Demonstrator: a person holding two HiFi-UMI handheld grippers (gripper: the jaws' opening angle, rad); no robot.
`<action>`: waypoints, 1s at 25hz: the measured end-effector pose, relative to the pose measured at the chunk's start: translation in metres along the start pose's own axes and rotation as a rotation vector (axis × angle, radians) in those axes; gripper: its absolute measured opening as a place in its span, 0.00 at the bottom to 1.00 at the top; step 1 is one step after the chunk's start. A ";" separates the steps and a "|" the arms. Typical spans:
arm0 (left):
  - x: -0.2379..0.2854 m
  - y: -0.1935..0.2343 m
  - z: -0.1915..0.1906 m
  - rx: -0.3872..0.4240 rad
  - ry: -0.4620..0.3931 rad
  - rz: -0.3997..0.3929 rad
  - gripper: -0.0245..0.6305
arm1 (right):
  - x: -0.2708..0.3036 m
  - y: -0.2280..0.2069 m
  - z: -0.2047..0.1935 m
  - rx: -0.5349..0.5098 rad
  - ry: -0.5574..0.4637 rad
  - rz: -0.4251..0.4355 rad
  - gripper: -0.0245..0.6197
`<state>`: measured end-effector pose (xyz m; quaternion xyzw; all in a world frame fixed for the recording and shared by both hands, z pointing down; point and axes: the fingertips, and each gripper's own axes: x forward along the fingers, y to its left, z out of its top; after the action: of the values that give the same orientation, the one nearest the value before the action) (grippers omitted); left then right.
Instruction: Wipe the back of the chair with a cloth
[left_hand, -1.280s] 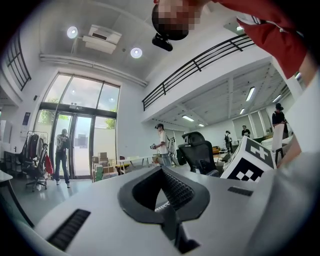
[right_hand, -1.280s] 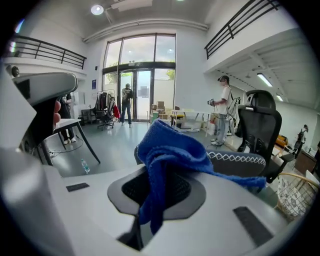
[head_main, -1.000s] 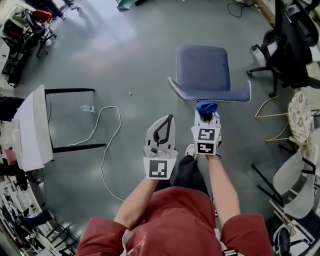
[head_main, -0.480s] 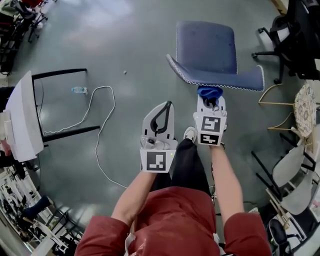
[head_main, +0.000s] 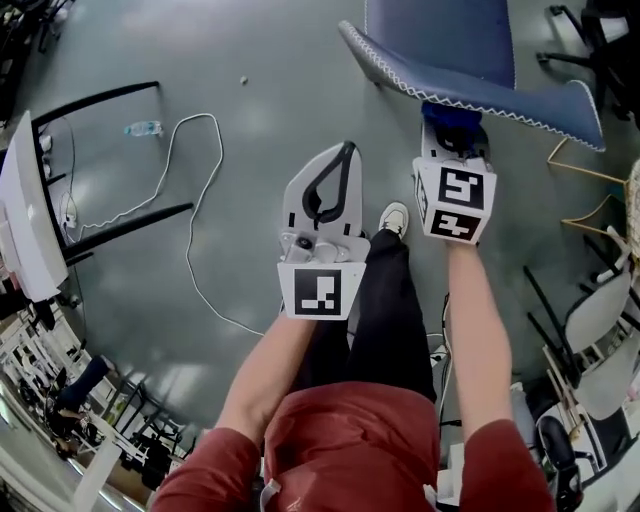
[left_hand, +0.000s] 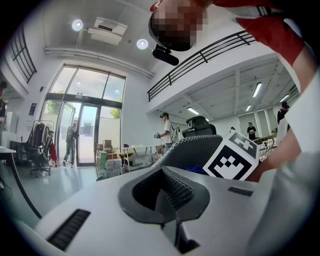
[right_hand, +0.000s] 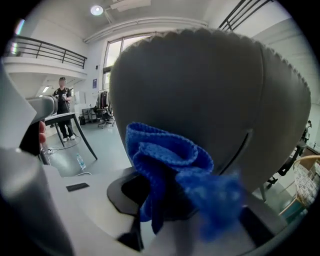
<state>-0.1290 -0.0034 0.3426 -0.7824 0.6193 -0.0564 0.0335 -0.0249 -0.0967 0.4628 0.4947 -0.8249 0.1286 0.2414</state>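
The blue-grey chair (head_main: 440, 30) stands at the top right of the head view, and its white-stitched back (head_main: 540, 100) faces me. My right gripper (head_main: 452, 135) is shut on a bunched blue cloth (head_main: 450, 118), which is held up against the lower rear of the chair back. In the right gripper view the cloth (right_hand: 165, 165) sticks out of the jaws, and the grey chair back (right_hand: 210, 95) fills the frame just behind it. My left gripper (head_main: 340, 155) hangs to the left of the chair, shut and holding nothing. The left gripper view shows the chair back (left_hand: 197, 150).
A white cable (head_main: 190, 200) and a water bottle (head_main: 143, 128) lie on the grey floor to the left. A black-legged table (head_main: 25, 220) stands at the far left. More chairs (head_main: 600, 320) crowd the right side. My shoe (head_main: 393, 218) shows between the grippers.
The chair has come nearer and now runs off the top of the head view. My right gripper has carried the cloth up to the chair back. The left gripper has stayed shut alongside.
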 end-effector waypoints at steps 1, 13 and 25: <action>0.000 0.000 -0.010 0.004 0.006 -0.002 0.05 | 0.007 -0.001 -0.009 0.004 0.004 -0.003 0.13; -0.002 -0.013 -0.093 -0.045 0.021 -0.017 0.05 | 0.089 -0.014 -0.085 0.097 0.025 -0.018 0.13; 0.010 -0.014 -0.121 -0.045 0.040 -0.020 0.05 | 0.149 -0.023 -0.147 0.091 0.140 -0.009 0.13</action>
<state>-0.1292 -0.0083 0.4644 -0.7878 0.6131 -0.0587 0.0031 -0.0238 -0.1536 0.6652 0.4985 -0.7972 0.1992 0.2764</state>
